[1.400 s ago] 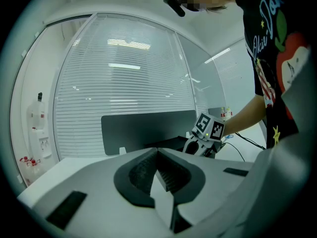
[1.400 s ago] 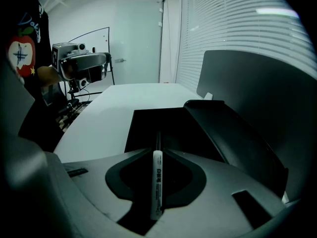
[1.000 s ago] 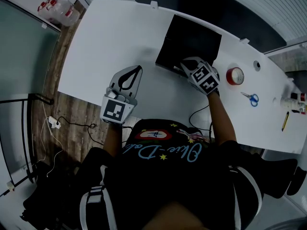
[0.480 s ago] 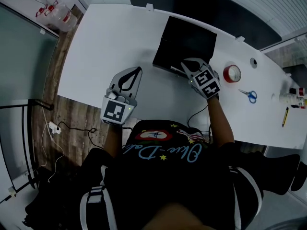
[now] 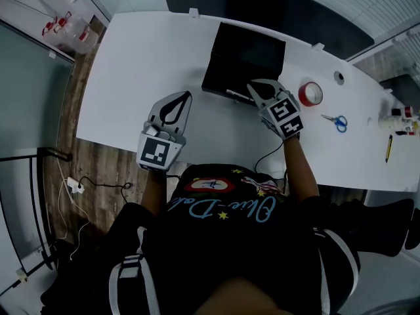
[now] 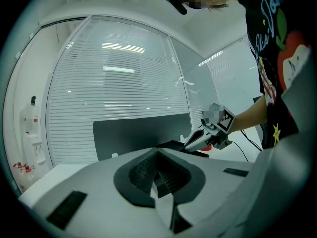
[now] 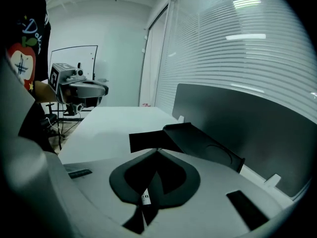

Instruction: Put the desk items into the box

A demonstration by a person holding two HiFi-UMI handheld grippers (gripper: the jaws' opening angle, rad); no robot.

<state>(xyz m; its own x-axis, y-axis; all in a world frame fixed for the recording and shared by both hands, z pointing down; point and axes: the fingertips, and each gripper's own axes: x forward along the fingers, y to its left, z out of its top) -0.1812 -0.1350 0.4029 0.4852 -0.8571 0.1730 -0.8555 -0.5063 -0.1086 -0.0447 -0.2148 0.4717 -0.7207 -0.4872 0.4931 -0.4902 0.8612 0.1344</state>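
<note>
A black box (image 5: 244, 59) lies open on the white desk (image 5: 144, 58), its flap (image 7: 145, 140) spread toward the desk's left part. My right gripper (image 5: 251, 84) is shut and empty, with its tips at the box's near edge. About a hand's width left of the box, my left gripper (image 5: 188, 96) hangs over bare desk, also shut with nothing in it. A red tape roll (image 5: 311, 93), blue-handled scissors (image 5: 335, 121) and a yellow-and-black pen (image 5: 388, 147) lie to the right of the box. In the left gripper view the jaws (image 6: 157, 151) meet, and the right gripper (image 6: 208, 132) shows beyond them.
Small bottles (image 5: 401, 121) stand at the desk's far right end. A dark panel (image 7: 247, 118) runs along the desk's back edge. A black cable (image 5: 270, 155) hangs off the near edge by my right arm. Wooden floor (image 5: 98, 163) lies to the left.
The head view has shifted, so the desk sits a little further left and down in frame. Both grippers stay shut and keep roughly their places beside the box.
</note>
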